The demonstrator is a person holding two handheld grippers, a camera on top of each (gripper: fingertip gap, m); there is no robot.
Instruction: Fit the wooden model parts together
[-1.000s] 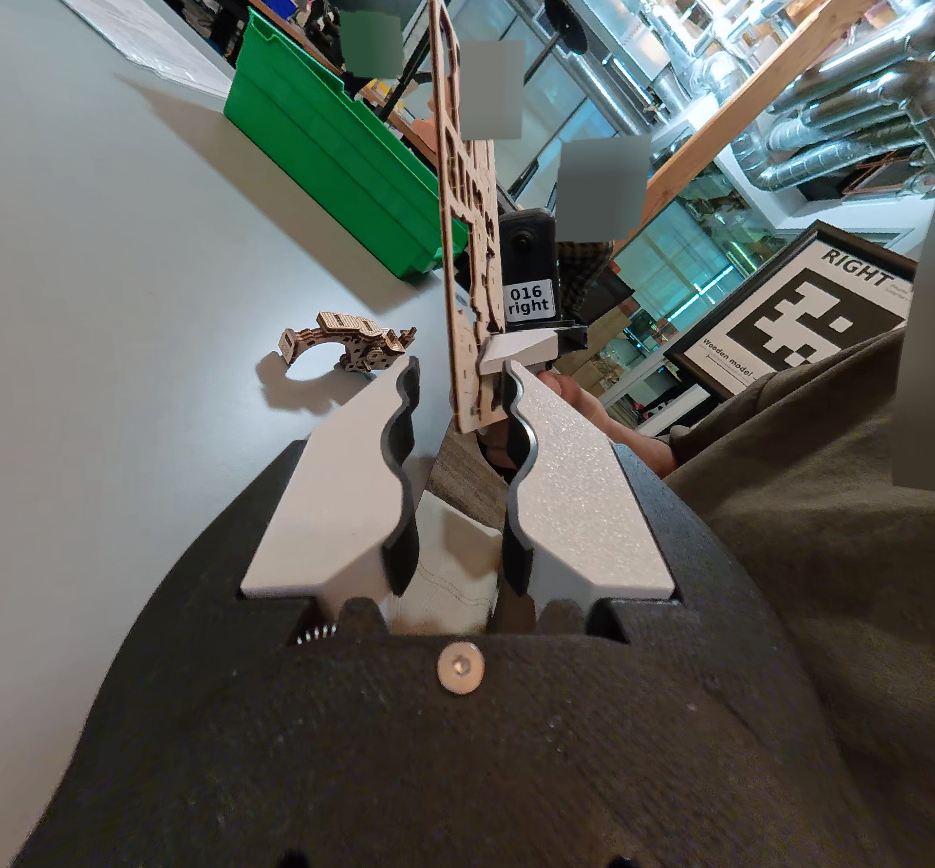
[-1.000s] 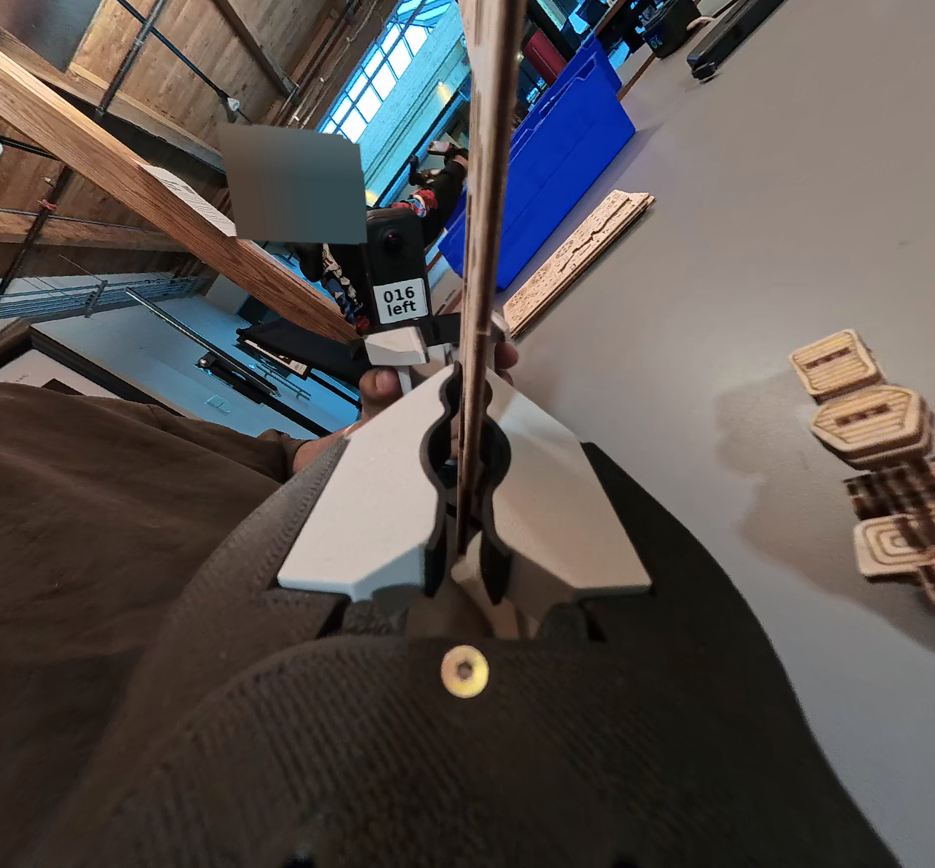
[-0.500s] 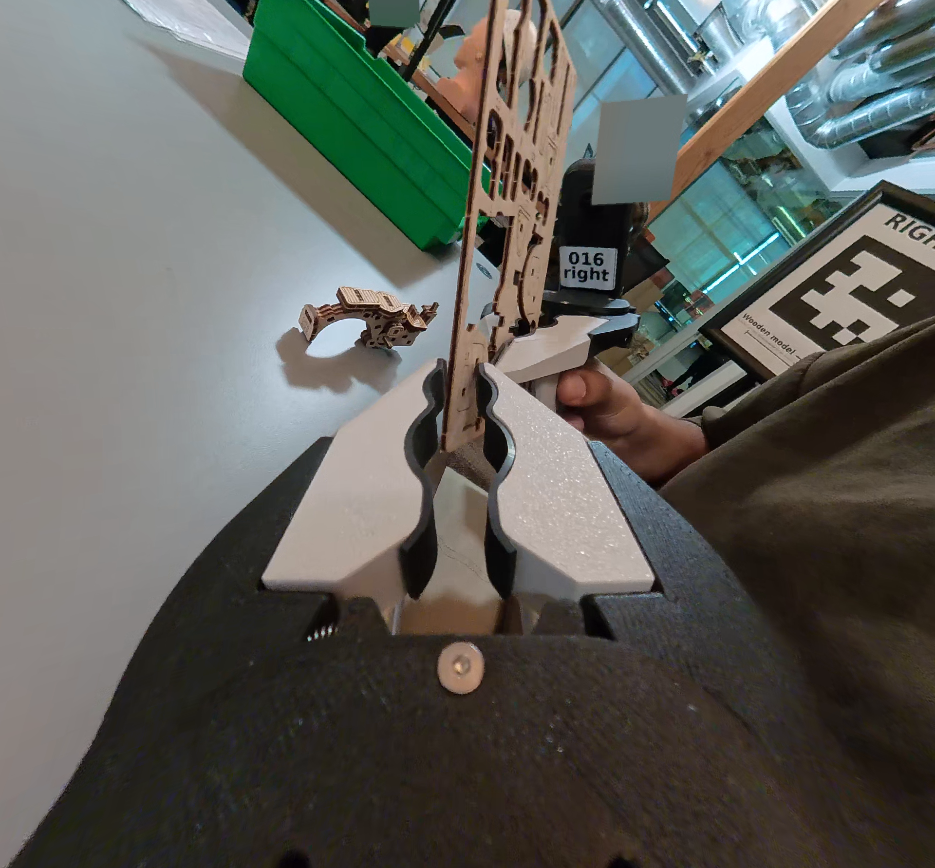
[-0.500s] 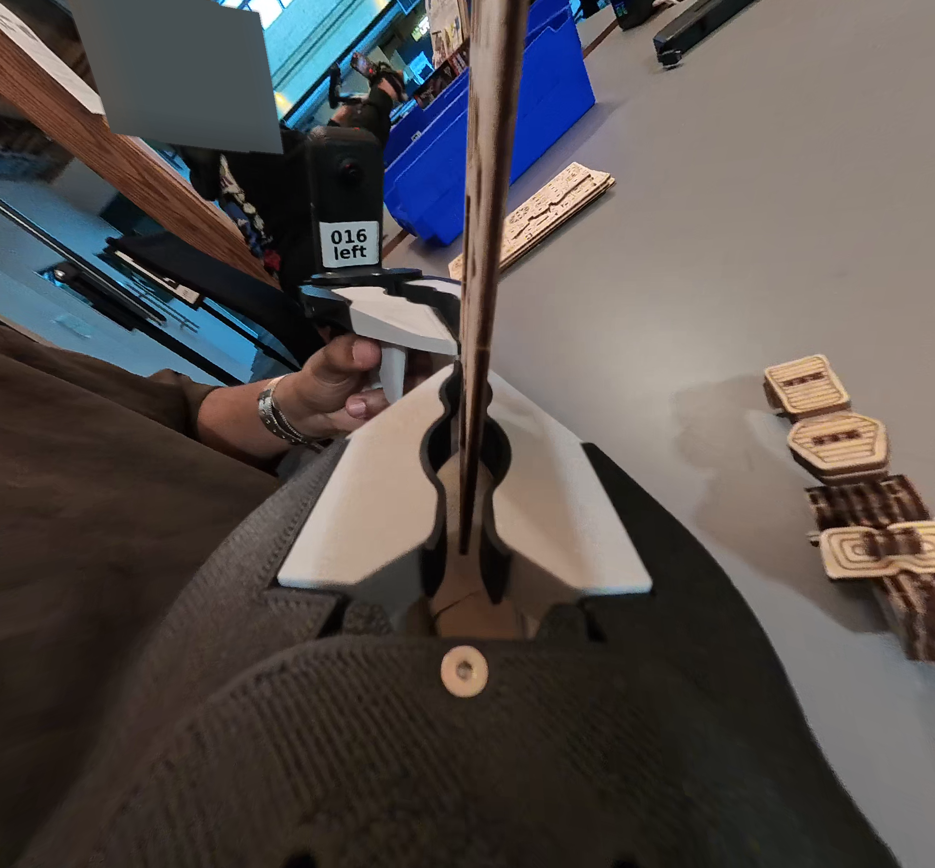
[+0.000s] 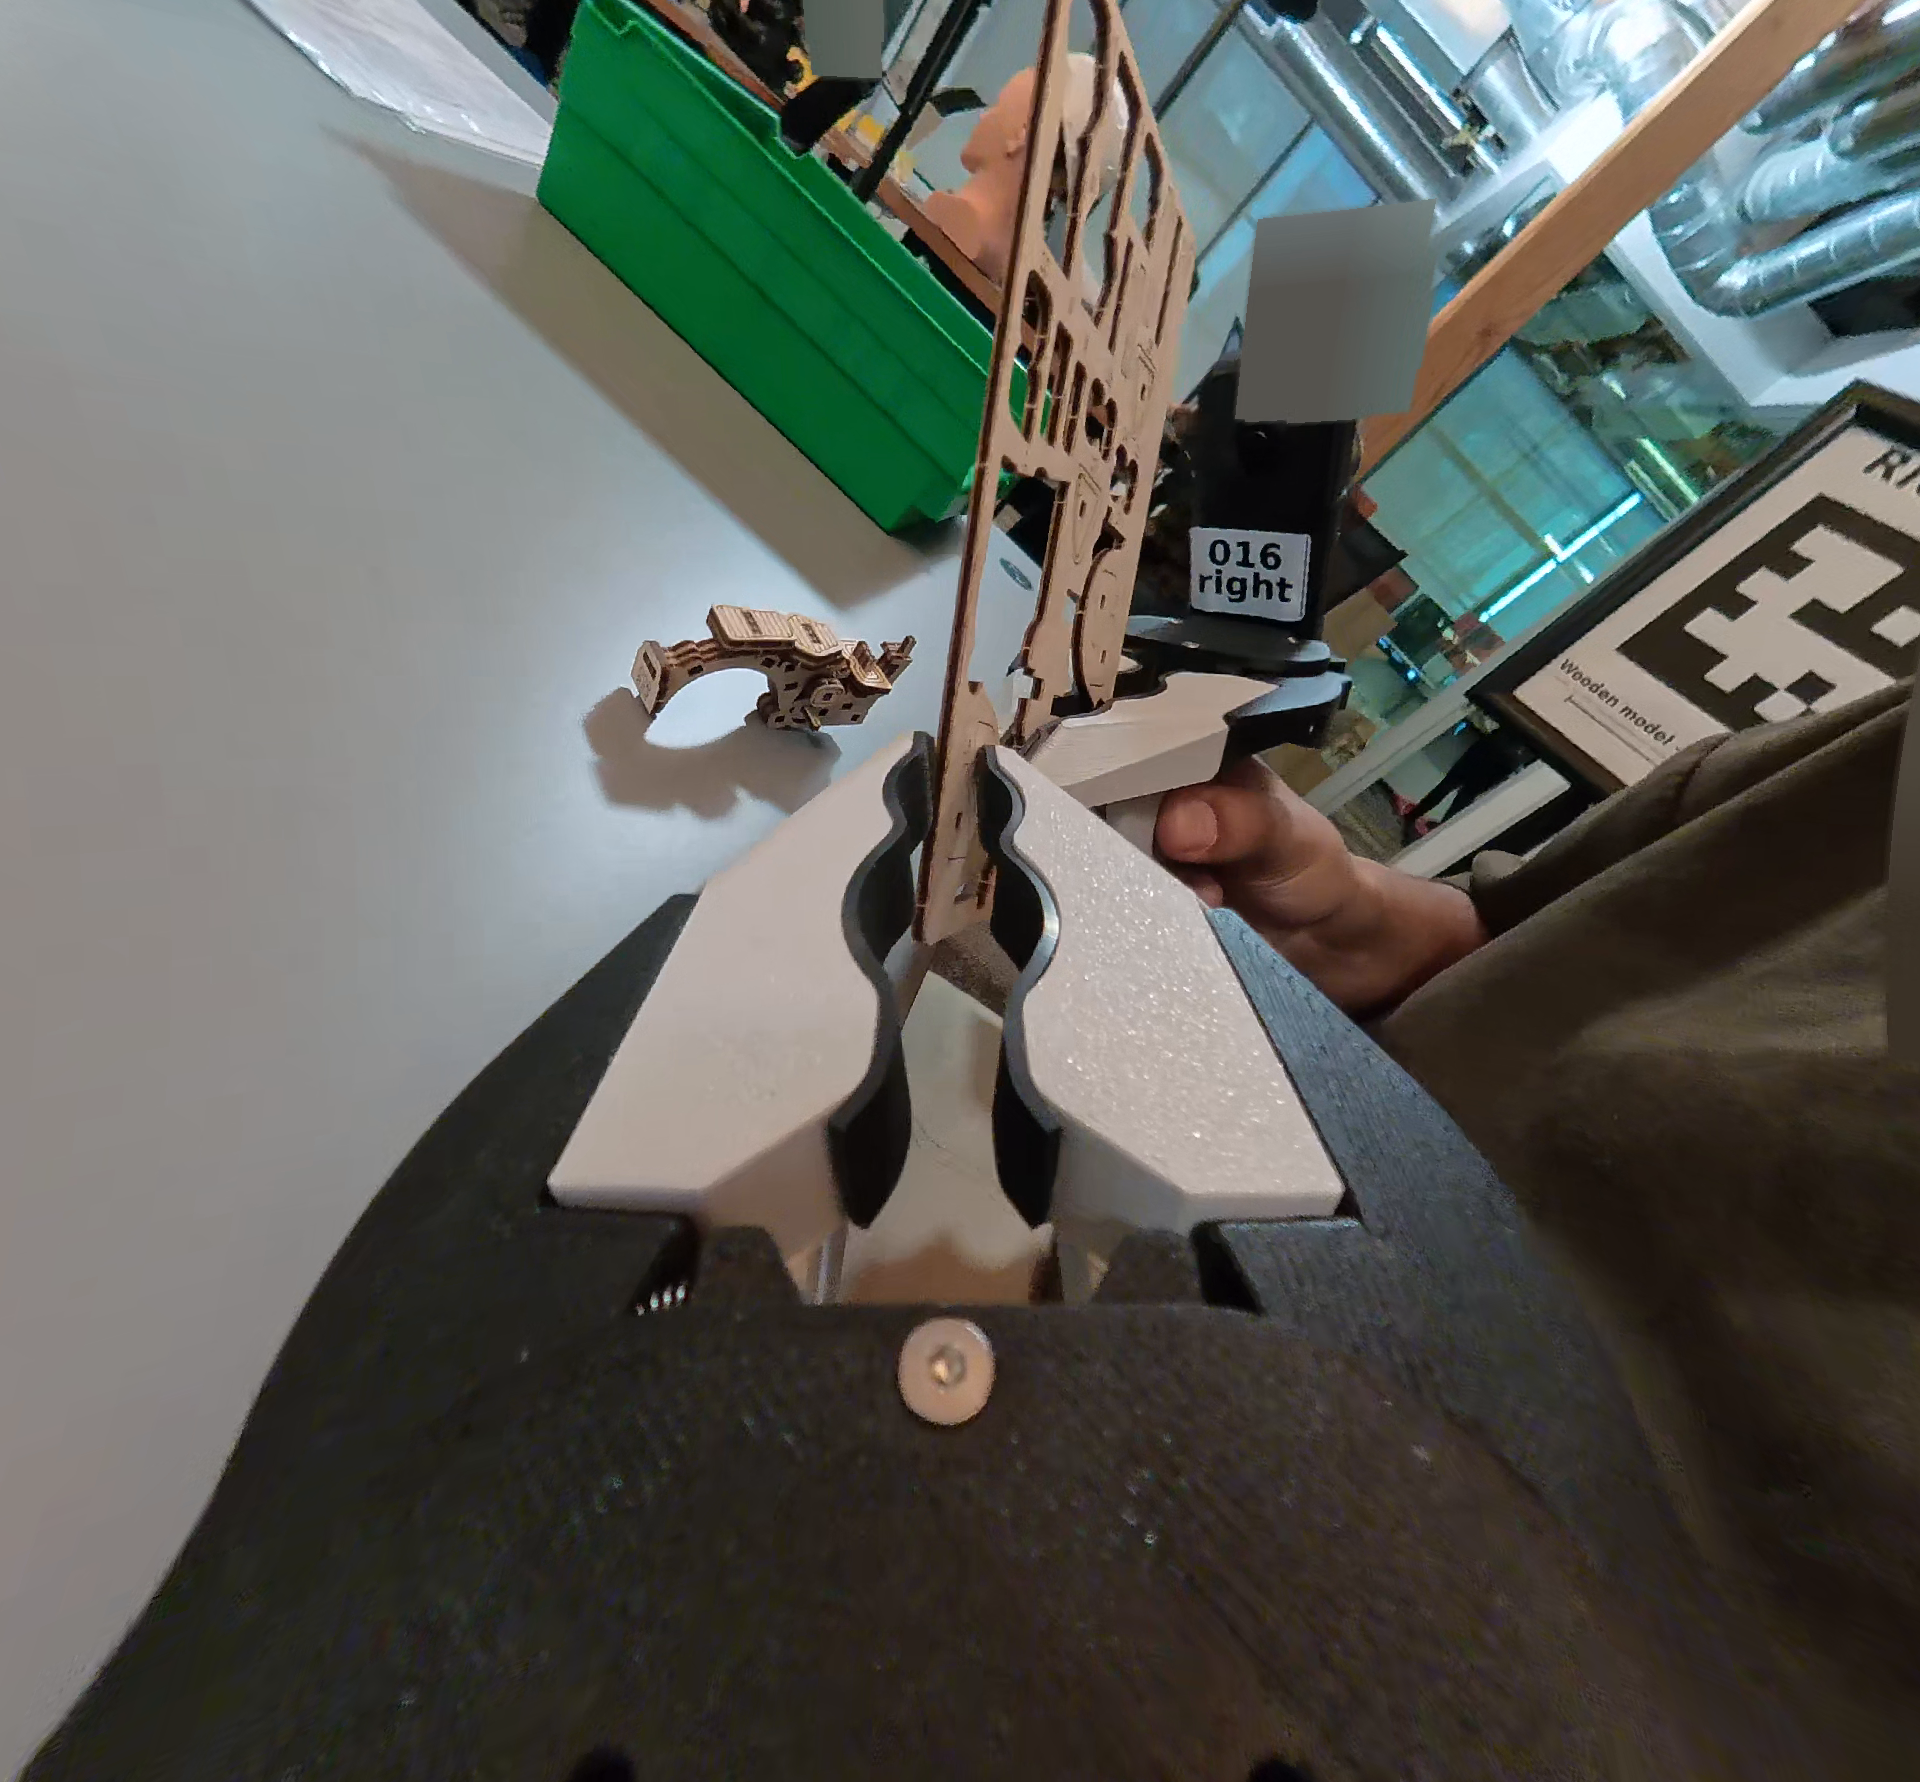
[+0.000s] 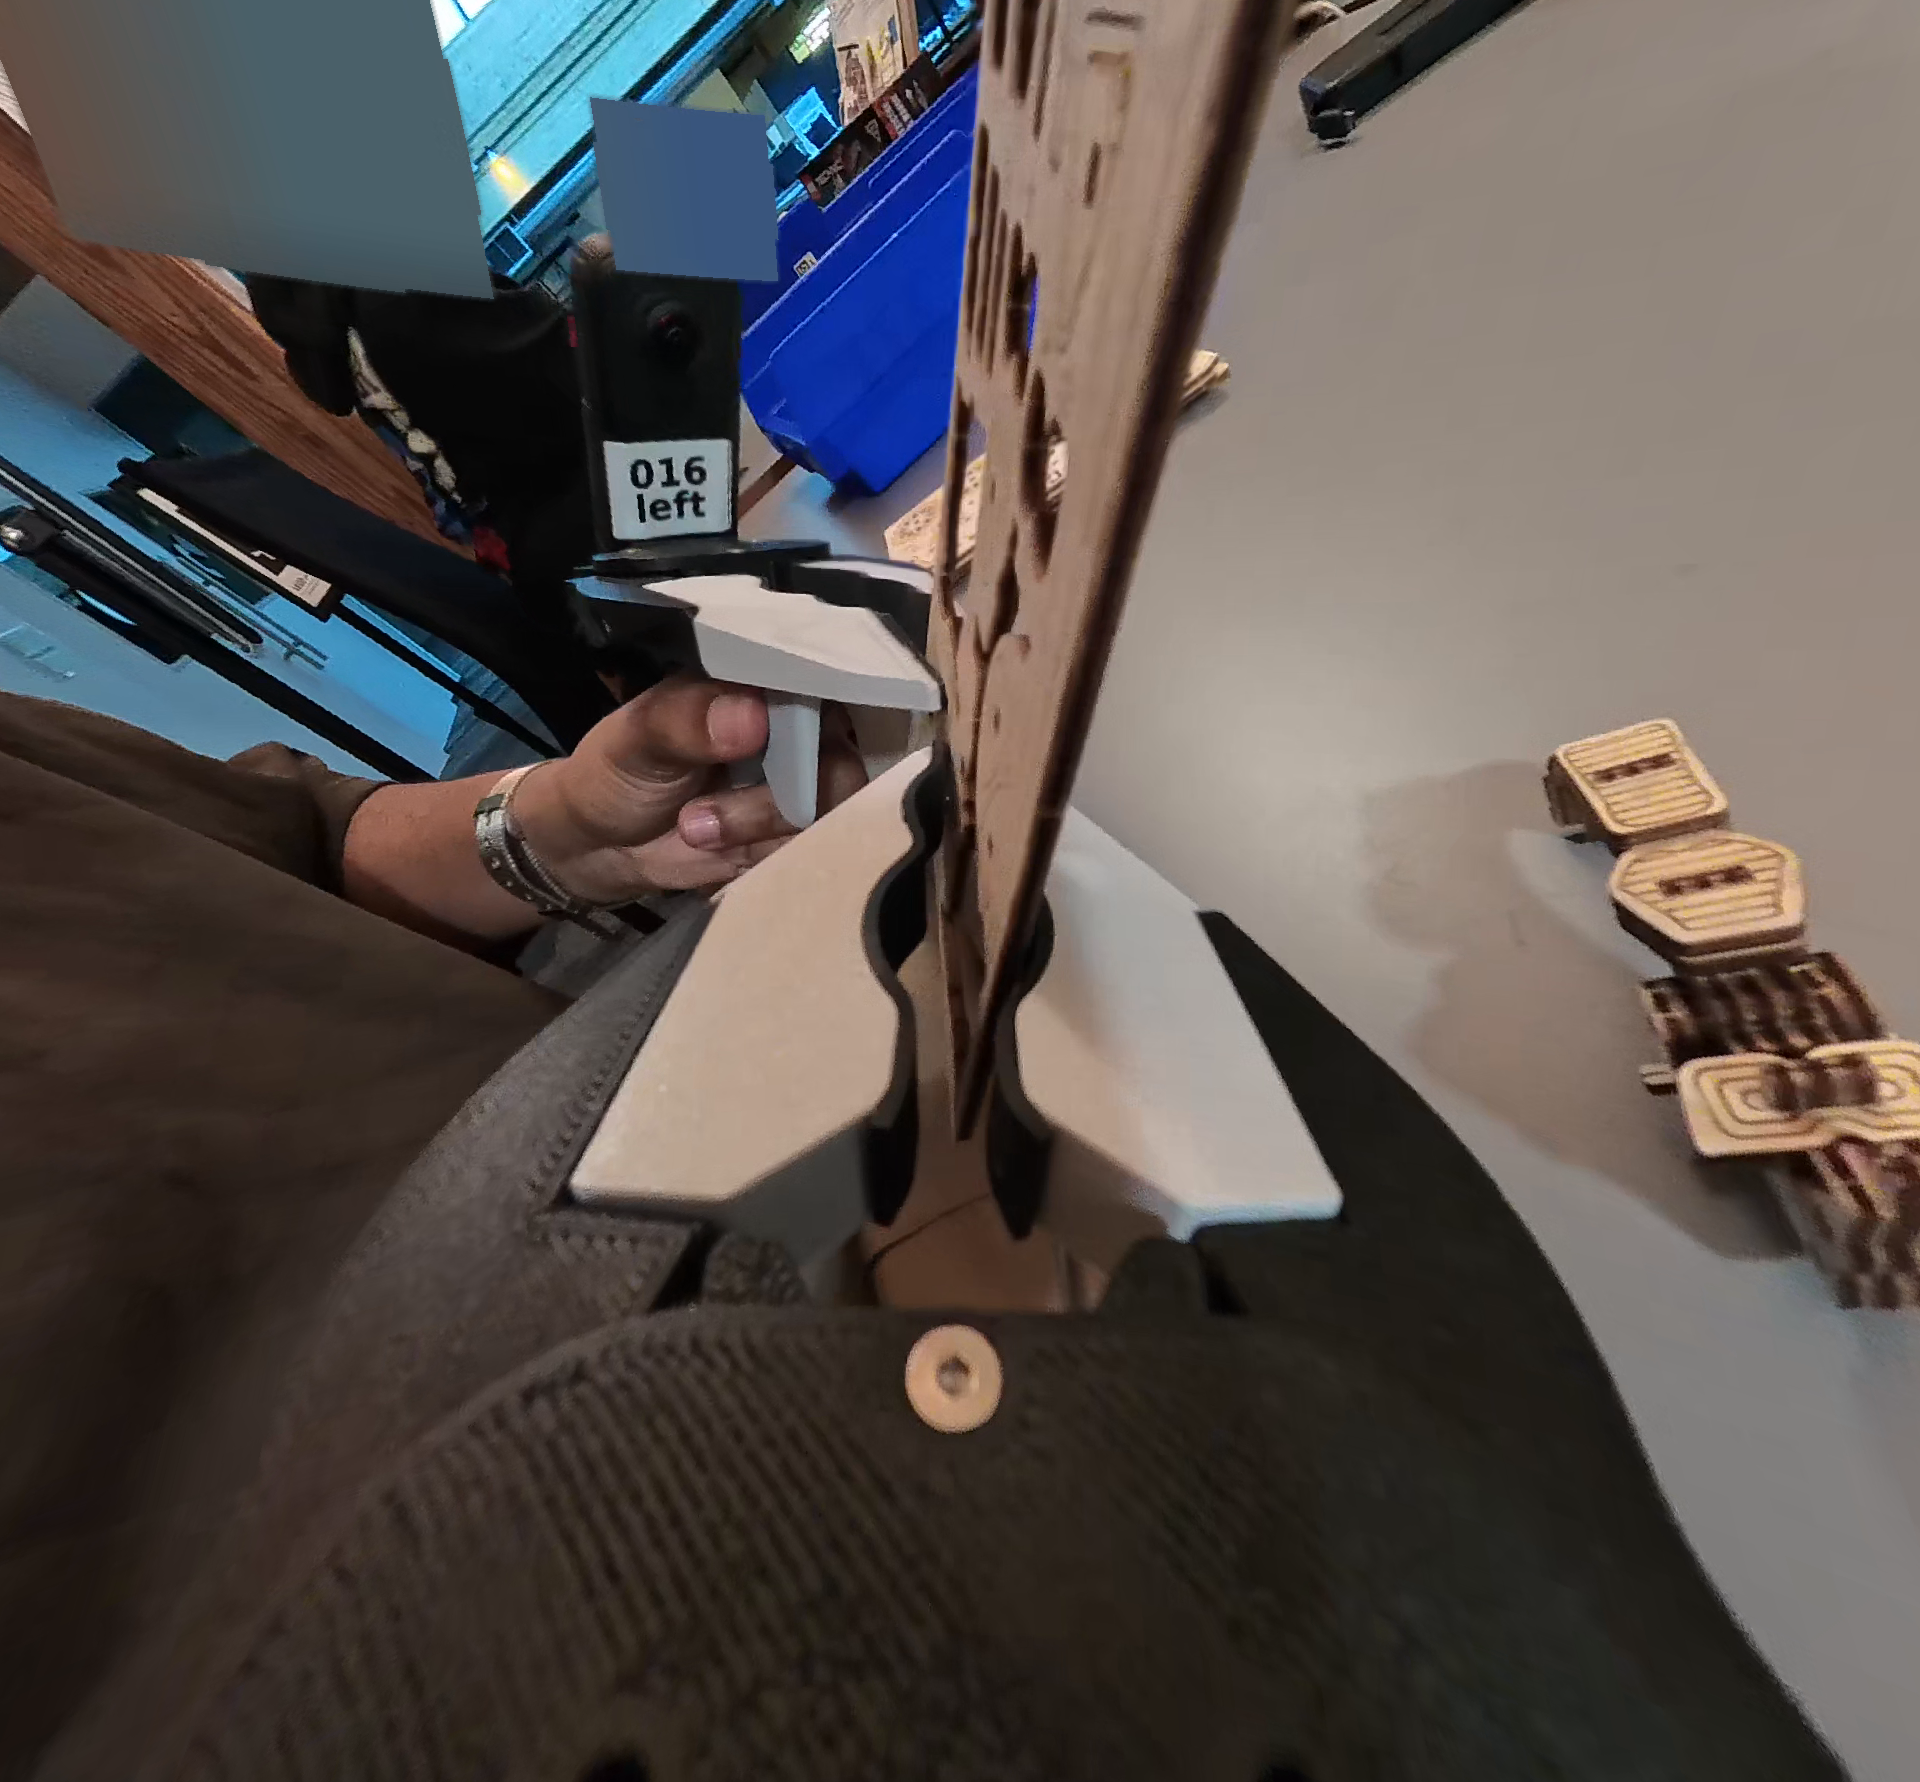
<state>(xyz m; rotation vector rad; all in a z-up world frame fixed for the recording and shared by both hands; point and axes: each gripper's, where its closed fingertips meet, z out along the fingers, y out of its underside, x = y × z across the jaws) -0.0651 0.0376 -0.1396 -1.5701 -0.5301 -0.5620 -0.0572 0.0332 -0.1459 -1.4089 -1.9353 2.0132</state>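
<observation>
A thin laser-cut wooden sheet point(image 5: 1081, 361) with cut-out parts stands upright above the grey table point(image 5: 260, 589). My left gripper point(image 5: 958, 768) is shut on the sheet's lower corner. My right gripper point(image 6: 992, 797) is shut on the same sheet point(image 6: 1091, 278) from the opposite side. In the left wrist view it shows just behind the sheet point(image 5: 1132, 735). In the right wrist view the left gripper point(image 6: 914, 683) touches the sheet's left face. A small assembled wooden arch piece point(image 5: 769, 672) lies on the table left of the sheet. A row of assembled wooden parts point(image 6: 1714, 901) lies to the right.
A green bin point(image 5: 748, 278) stands at the back of the table and a blue bin point(image 6: 862, 330) on the other side. Another wooden sheet point(image 6: 935, 517) lies flat by the blue bin. A framed sign point(image 5: 1766, 610) stands at the right. The person's brown sleeves fill the near side. Left and right tips are no more than a few centimetres apart.
My left gripper was open beside the sheet and has closed on its lower corner. The sheet has turned, so its face shows more. My right gripper has kept its hold.
</observation>
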